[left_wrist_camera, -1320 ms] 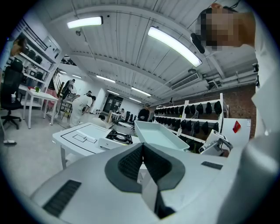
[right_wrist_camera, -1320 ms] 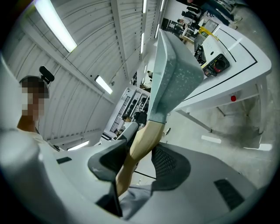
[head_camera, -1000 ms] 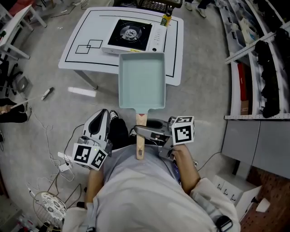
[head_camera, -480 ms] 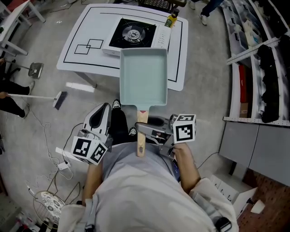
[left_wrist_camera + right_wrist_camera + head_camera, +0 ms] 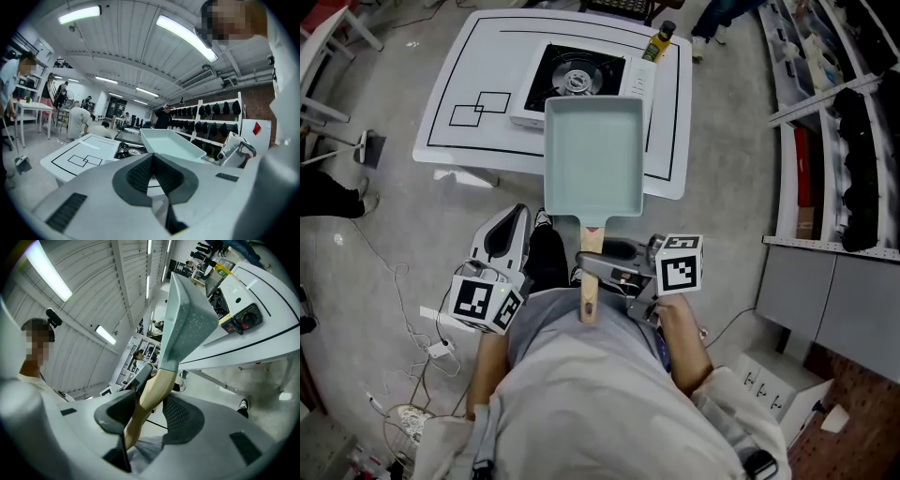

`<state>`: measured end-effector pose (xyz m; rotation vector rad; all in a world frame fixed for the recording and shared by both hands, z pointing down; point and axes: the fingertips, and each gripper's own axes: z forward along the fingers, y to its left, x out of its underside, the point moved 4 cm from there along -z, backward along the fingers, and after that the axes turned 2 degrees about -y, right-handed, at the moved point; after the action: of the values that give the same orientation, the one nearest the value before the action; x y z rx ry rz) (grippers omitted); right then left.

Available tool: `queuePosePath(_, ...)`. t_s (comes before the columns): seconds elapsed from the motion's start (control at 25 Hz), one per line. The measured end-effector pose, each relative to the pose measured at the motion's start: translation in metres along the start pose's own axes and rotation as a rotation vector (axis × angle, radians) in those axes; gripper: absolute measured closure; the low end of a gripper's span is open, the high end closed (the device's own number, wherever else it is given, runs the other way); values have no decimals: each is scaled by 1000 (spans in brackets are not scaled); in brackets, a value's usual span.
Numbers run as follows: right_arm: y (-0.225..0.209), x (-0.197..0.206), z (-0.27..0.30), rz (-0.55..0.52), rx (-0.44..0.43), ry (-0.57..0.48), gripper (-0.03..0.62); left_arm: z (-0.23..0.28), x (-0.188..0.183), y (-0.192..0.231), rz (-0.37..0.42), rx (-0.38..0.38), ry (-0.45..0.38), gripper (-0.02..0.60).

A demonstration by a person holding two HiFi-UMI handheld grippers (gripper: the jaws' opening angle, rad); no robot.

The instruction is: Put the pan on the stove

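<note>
The pan reaches ahead of the right gripper, handle between its jaws. Beyond, the stove sits on the table.

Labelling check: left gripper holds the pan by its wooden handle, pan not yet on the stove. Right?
Wrong gripper: the right gripper holds the pan by its wooden handle, pan not yet on the stove. The right gripper view shows its jaws clamped on the handle; the left gripper is empty.

Grey concrete floor, loose cables trailing across it. White table with black outlines ahead. Shelving along right side, dark items on it. White ribbed ceiling, long strip lights lit. Second white table far left, people nearby.
</note>
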<state>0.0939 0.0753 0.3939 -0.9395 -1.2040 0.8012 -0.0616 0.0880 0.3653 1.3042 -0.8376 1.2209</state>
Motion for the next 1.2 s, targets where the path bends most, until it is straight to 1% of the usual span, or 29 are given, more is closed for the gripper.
queuePosePath(0.12,-9,-18,13,7,14,-16,411,18,-7,26,-36,10,-17,574)
queuePosePath(0.28,1,-26,15,10,22,-32,410,20,-25,29,-29,24,-9,574)
queuePosePath(0.44,1,-39,27,8,34,-50,410,31,-33,42,-38,52,-3,574)
queuePosePath(0.56,5,-50,36,9,36,-71,410,40,-42,49,-38,82,-4,574)
queuePosePath(0.88,-6,-87,75,-1,58,-142,410,74,-57,95,-37,174,-5,574)
queuePosePath(1.04,-8,-101,89,1,57,-182,410,84,-65,113,-32,198,19,574)
queuePosePath(1.2,-13,-111,99,4,60,-213,408,91,-67,127,-29,234,10,574)
